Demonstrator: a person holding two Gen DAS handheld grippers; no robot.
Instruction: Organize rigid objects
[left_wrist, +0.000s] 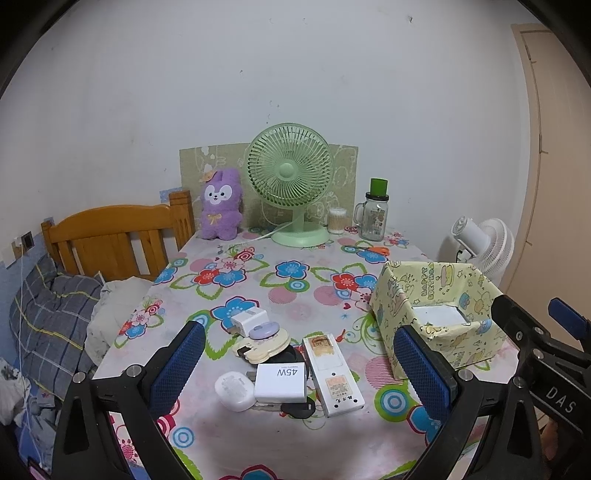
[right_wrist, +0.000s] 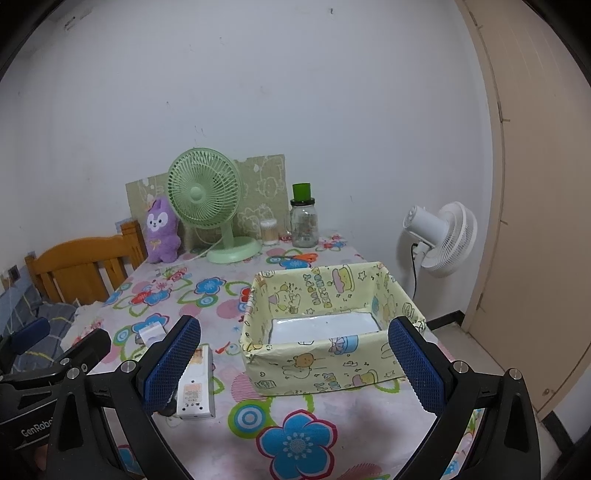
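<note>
Clutter lies grouped near the front edge of the flowered tablecloth (left_wrist: 295, 280): a white charger (left_wrist: 281, 382) marked 45W, a white remote (left_wrist: 333, 376) just beside it, a round white case (left_wrist: 235, 390) touching its other side, a black key (left_wrist: 297, 409), and a second charger (left_wrist: 249, 320) behind. The yellow paper-covered box (right_wrist: 328, 325) stands to the right, apart from the group. The left gripper (left_wrist: 299, 363) hovers above the clutter, jaws spread wide, gripping nothing. The right gripper (right_wrist: 293, 363) hangs before the box, likewise released. A green fan (left_wrist: 290, 177) stands at the far edge.
</note>
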